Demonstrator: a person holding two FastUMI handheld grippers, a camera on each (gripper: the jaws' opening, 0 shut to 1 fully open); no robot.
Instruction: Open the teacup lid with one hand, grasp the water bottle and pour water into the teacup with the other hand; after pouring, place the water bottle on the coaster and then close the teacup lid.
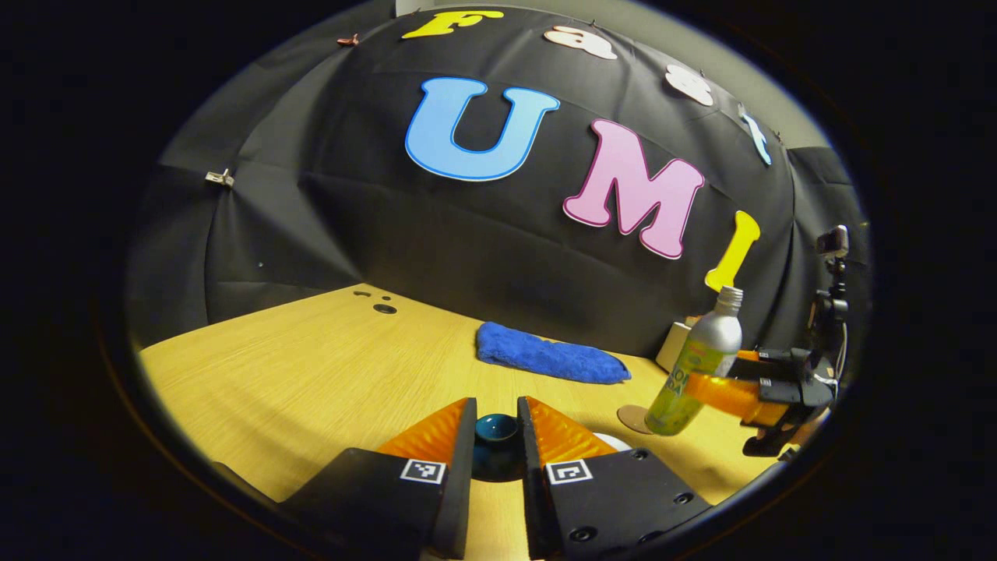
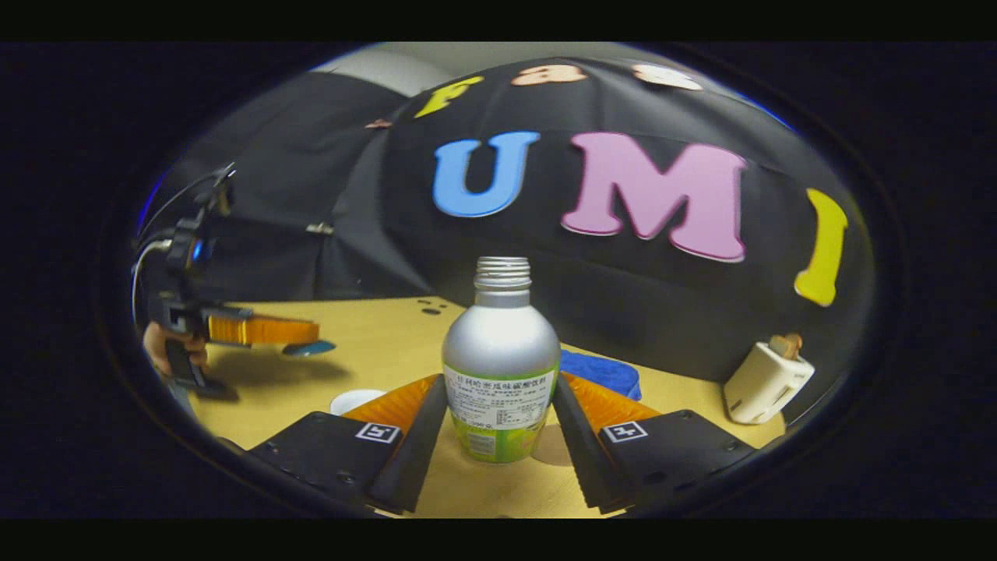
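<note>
We held the teacup lid [image 1: 497, 428] pinched between the left gripper [image 1: 497, 430] fingers, lifted above the table [image 1: 311, 374]. The right gripper [image 2: 498, 425] squeezed the water bottle [image 2: 501, 362], uncapped and upright, the coaster [image 1: 632, 419] at its seven o'clock. For a clean pour we judged it best to tilt slowly over the white teacup [image 2: 354, 400], at the bottle's nine o'clock. A blue cloth [image 1: 549, 356] lay at twelve o'clock, a white block [image 2: 767, 380] at three; neither blocked us.

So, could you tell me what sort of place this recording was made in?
Most likely a staged recording booth, not a real kitchen: black cloth wall behind a bare wooden table, with a few props, a water bottle, a blue towel and a teacup lid.
</note>
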